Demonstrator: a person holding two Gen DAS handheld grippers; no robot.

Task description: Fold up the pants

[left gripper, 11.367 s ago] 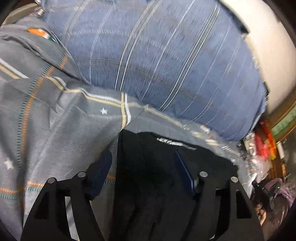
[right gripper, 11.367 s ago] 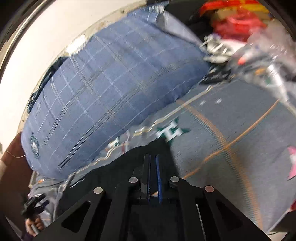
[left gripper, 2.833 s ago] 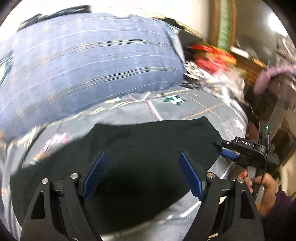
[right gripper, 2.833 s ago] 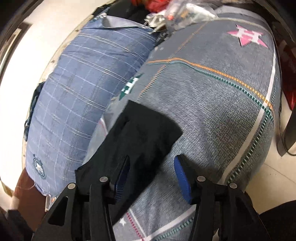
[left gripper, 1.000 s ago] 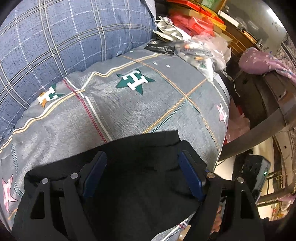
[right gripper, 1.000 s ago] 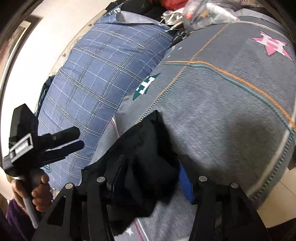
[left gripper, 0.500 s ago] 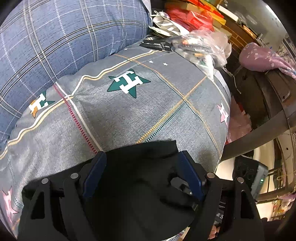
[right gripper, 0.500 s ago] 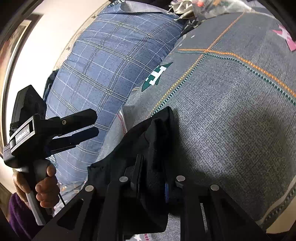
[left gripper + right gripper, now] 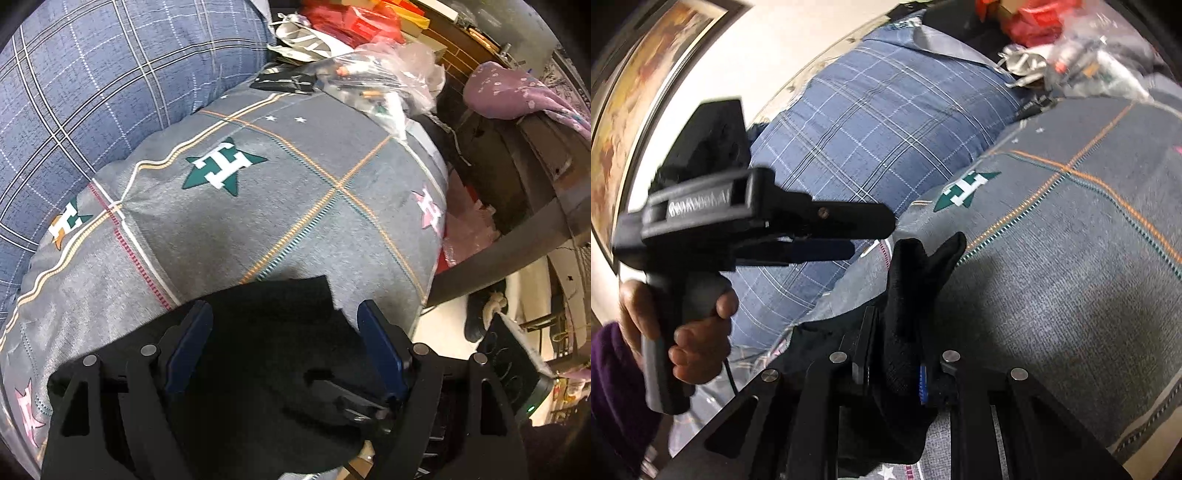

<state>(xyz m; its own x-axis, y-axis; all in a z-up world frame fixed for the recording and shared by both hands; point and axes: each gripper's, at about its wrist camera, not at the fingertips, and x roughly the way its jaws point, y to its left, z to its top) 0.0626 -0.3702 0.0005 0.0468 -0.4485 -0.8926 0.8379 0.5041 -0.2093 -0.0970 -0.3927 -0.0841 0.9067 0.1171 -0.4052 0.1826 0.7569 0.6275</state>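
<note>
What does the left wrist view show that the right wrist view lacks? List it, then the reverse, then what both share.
Left wrist only: the purple cloth and the floor.
Right wrist only: the left tongs open in a hand, the framed picture, and the right tongs shut on the black pants.
Both: the pants, the grey star bedspread and the blue plaid pillow.

Grey star-patterned bedspread (image 9: 288,206), blue plaid pillow (image 9: 92,85) against it, plastic-bagged clutter (image 9: 384,81) beyond.

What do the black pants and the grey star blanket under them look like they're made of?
Black pants: a matte knit, probably cotton or a blend; a fine weave grain shows where the right tongs pinch them. Grey star blanket: soft, brushed-looking printed fabric, with a heathered, slightly fuzzy surface. The exact fibre can't be told.
</note>
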